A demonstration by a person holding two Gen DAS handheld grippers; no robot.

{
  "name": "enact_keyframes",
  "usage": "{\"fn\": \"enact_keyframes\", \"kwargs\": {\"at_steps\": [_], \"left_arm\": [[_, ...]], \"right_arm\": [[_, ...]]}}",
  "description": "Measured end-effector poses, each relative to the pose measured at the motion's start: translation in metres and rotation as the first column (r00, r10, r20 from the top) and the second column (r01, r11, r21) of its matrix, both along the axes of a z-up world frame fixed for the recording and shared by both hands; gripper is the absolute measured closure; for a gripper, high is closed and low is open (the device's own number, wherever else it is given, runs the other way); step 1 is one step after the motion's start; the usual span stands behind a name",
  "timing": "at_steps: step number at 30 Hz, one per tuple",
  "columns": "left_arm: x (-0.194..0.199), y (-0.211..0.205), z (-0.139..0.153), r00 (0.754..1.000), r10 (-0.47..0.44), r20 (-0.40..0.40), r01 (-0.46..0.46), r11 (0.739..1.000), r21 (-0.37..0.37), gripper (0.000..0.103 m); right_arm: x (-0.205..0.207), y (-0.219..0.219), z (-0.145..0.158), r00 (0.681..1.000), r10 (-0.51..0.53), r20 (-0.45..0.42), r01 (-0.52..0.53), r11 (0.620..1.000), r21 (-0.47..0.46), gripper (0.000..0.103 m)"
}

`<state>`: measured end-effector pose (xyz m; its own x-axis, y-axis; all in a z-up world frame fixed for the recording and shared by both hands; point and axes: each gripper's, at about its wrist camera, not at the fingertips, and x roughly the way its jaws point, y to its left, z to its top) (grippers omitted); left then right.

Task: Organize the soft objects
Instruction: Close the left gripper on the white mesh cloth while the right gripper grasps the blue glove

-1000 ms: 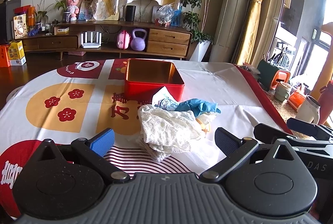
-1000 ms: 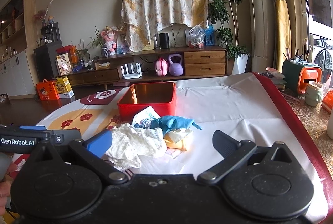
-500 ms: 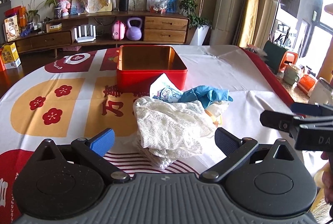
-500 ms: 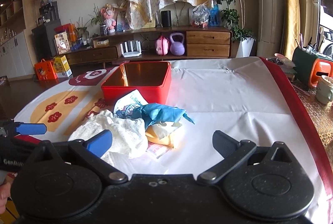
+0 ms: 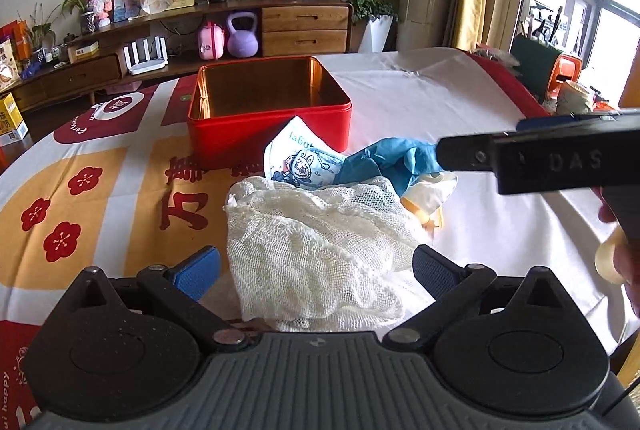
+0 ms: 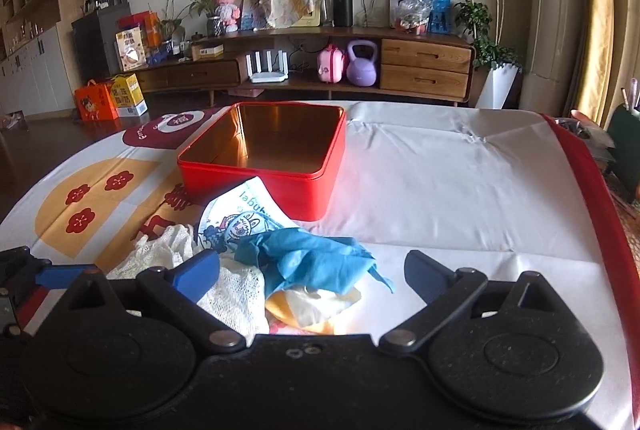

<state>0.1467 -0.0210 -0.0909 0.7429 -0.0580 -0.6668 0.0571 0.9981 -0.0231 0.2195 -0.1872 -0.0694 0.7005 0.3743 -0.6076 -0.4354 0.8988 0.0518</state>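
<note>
We have sorted nothing yet: the tin [image 5: 269, 98] stands empty, and the net cloth [image 5: 320, 246], blue glove [image 6: 308, 262] and printed pouch [image 6: 240, 222] lie heaped just before it. Our left gripper [image 5: 316, 266] and right gripper [image 6: 312, 270] both gape, holding nothing. The pouch leans against the tin's front wall.

Crumpled cream open-weave mesh cloth [image 5: 320, 246] lies nearest in the pile. Just behind it, a white cartoon-printed pouch [image 5: 298, 158] leans against the near wall of an open, empty red rectangular tin [image 5: 264, 134]. Crumpled blue glove [image 6: 308, 262] drapes over a cream-and-yellow soft item [image 6: 312, 306], right of the cloth.
</note>
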Motion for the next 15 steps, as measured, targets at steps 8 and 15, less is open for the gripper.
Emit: {"fn": "enact_keyframes", "kwargs": {"at_steps": [8, 15], "left_arm": [[0.022, -0.005, -0.014, 0.999, -0.012, -0.033, 0.012, 1.0, 0.005, 0.0], [0.029, -0.006, -0.024, 0.999, -0.019, -0.039, 0.019, 1.0, 0.008, 0.001]], "right_arm": [[0.021, 0.025, -0.016, 0.999, 0.04, -0.024, -0.042, 0.996, -0.077, 0.019], [0.032, 0.03, -0.028, 0.998, 0.043, -0.051, -0.048, 0.994, -0.101, 0.037]]}}
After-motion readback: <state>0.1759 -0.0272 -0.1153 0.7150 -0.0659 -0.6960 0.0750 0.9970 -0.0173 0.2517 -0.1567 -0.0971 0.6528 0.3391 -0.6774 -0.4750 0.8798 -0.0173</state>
